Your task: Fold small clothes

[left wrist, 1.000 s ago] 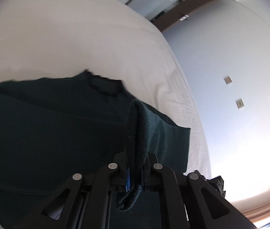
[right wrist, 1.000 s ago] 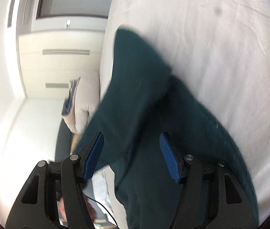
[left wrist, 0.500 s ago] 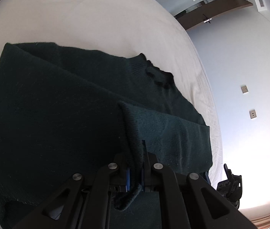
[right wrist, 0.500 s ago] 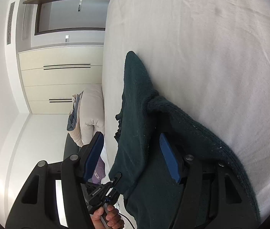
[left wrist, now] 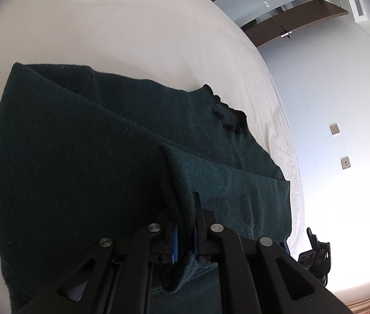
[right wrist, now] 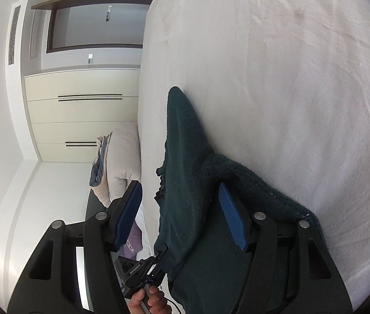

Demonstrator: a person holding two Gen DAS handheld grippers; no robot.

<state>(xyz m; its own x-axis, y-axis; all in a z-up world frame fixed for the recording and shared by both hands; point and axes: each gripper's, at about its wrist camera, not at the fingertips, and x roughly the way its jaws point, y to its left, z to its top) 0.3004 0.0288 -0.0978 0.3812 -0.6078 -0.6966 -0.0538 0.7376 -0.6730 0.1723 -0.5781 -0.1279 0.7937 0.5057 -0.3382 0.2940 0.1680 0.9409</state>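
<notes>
A dark green knit sweater lies on the white bed, collar toward the far right. My left gripper is shut on a folded edge of the sweater, low over the garment, and that fold runs away from the jaws across the body. In the right wrist view the same left gripper shows at the bottom, a hand holding it. My right gripper stands open over the sweater. Its right pad is against the knit, and its left pad hangs past the bed's edge.
White sheet spreads wide beyond the sweater. Past the bed's edge stand a cream wardrobe, a doorway and a heap of pale bedding. A wall with two sockets flanks the bed, and a black device sits at its lower corner.
My left gripper has come down with the held fold, and the lifted sweater part now lies flat across the body. The right gripper has stayed put, still open.
</notes>
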